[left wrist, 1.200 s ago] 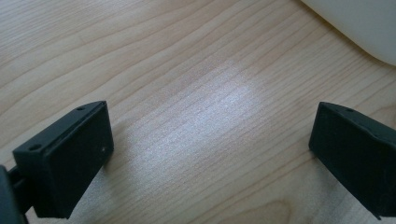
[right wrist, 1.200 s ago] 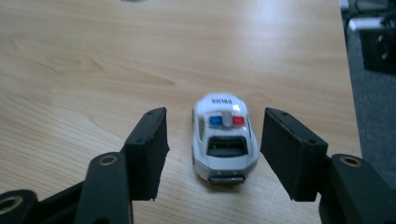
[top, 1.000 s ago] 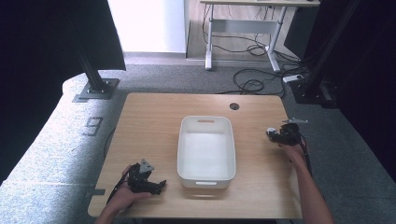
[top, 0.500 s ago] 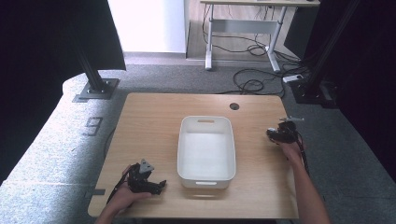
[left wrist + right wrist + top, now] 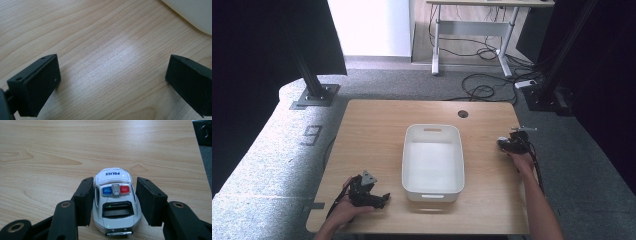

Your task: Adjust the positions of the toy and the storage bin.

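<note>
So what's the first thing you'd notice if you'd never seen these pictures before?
Probably the little white toy police car with blue and red roof lights, sitting on the wooden table between the jaws of the right tool, which have just been closing around it. Next comes the big white tub in the middle of the table. The left tool waits wide open near the table's front edge.

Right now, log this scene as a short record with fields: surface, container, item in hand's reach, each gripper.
surface: wooden table
container: white bin, mid-table, nothing inside it
item: toy police car, on the table right of the bin
right gripper: jaws astride the car and just been closing; left pad about touching, gap at the right
left gripper: open over bare wood near the bin's corner
</note>
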Tool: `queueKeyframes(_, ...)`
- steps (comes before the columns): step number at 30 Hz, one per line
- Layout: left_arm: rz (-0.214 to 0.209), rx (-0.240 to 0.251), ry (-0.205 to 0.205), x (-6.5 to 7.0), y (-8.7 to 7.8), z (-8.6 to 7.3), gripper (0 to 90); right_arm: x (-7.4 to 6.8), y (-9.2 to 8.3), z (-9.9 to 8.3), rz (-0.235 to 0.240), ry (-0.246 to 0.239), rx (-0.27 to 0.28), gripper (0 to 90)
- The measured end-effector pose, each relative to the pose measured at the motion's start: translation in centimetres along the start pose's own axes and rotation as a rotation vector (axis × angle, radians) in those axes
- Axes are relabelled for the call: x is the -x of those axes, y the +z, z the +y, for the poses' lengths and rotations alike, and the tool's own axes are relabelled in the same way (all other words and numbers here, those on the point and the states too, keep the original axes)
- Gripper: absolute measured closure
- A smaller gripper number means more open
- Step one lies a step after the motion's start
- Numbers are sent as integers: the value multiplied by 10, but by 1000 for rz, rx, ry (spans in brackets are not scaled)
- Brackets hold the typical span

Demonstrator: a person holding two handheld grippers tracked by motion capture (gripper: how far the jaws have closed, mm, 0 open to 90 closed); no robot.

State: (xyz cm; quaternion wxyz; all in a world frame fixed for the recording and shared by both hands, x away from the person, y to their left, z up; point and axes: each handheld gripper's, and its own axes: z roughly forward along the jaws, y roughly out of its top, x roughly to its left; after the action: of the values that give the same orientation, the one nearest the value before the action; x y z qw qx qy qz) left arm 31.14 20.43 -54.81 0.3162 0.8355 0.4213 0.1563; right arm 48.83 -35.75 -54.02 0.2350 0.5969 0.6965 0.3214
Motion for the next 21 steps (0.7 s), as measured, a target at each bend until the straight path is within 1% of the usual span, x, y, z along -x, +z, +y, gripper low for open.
queueKeyframes(8, 2, 0, -2, 0, 0, 0, 1, 0, -1, 0, -2, 1, -10, 496)
queueKeyframes(13, 3, 0, -2, 0, 0, 0, 1, -1, 0, 1, -12, 3, -13, 497)
queueKeyframes(14, 2, 0, -3, 0, 0, 0, 1, -2, 0, 1, -14, 8, -15, 498)
queueKeyframes(15, 3, 0, -3, 0, 0, 0, 1, -1, -1, 1, -12, 24, -18, 502)
queueKeyframes(16, 3, 0, -3, 0, 0, 0, 1, -1, -1, 1, -12, 24, -18, 502)
queueKeyframes(17, 2, 0, -3, 0, 0, 0, 0, 0, -2, 1, -4, 46, -26, 502)
queueKeyframes(21, 3, 0, -3, 0, 0, 0, 1, -1, -4, 1, -1, 41, -37, 503)
